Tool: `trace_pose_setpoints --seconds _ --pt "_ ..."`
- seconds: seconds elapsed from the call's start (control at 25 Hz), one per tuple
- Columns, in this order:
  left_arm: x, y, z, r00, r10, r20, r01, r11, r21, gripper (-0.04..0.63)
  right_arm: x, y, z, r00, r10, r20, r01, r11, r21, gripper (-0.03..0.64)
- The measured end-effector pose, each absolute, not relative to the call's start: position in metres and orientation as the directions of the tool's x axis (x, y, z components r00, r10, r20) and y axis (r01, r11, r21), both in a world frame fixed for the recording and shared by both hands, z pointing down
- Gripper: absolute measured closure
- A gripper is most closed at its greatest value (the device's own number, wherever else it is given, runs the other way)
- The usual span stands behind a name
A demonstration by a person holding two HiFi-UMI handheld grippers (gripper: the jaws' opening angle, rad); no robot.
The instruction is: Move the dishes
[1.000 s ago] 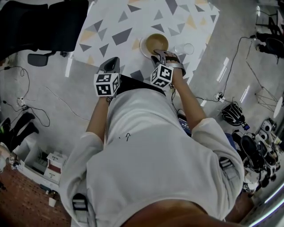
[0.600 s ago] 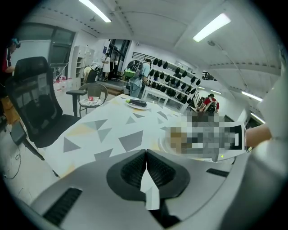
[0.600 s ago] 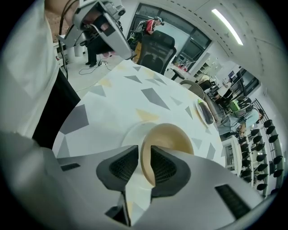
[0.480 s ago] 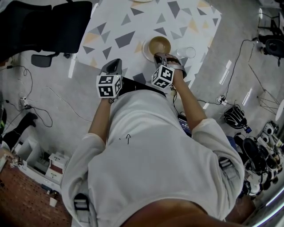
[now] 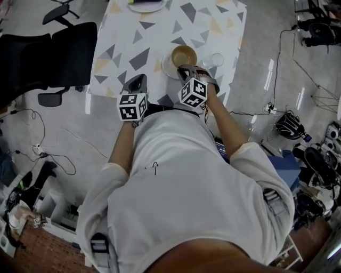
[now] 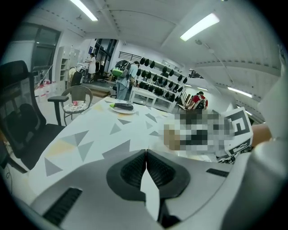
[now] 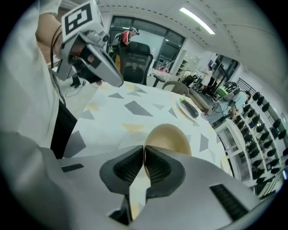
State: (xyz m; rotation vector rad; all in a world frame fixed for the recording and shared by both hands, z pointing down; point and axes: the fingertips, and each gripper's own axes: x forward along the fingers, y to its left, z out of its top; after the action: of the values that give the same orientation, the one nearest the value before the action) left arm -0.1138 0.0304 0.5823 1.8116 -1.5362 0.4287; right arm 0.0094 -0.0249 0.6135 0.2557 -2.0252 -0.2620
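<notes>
The bowl (image 5: 184,54) sits on a plate (image 5: 167,66) near the table's (image 5: 149,26) near edge, a glass (image 5: 216,59) just beside it. My right claw (image 7: 144,148) is pinched tight on the bowl's near rim. My left claw (image 6: 146,152) is closed on nothing, over the table's near edge, well apart from the bowl. A second plate (image 5: 145,5) lies at the far end.

Head view: high above person (image 5: 181,186), facing steeply down. Left gripper view: low, looking along table (image 6: 85,134). Right gripper view: very near bowl (image 7: 168,137). All share table.
</notes>
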Motion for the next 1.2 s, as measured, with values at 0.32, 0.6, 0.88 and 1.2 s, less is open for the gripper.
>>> trace_pose_setpoints --seconds 0.32,0.6,0.88,1.2 --pt "-0.093 -0.007 0.567 0.339 -0.717 0.609 -0.935 -0.185 0.302 0.575 0.012 -0.040 0.567 -0.493 -0.369 0.788 -0.233 0.929 0.290 0.601" --pt "-0.073 -0.031 0.556 0.408 -0.713 0.571 -0.911 -0.271 0.312 0.575 0.018 -0.051 0.539 -0.518 -0.406 0.753 -0.325 0.908 0.266 0.601" --pt "-0.081 -0.026 0.560 0.385 -0.727 0.569 -0.917 -0.235 0.322 0.575 0.012 -0.049 0.533 -0.523 -0.397 0.754 -0.287 0.915 0.283 0.601" --pt "-0.133 0.005 0.568 0.250 -0.771 0.586 -0.937 -0.040 0.347 0.575 -0.030 -0.047 0.527 -0.571 -0.329 0.752 -0.149 0.943 0.298 0.600"
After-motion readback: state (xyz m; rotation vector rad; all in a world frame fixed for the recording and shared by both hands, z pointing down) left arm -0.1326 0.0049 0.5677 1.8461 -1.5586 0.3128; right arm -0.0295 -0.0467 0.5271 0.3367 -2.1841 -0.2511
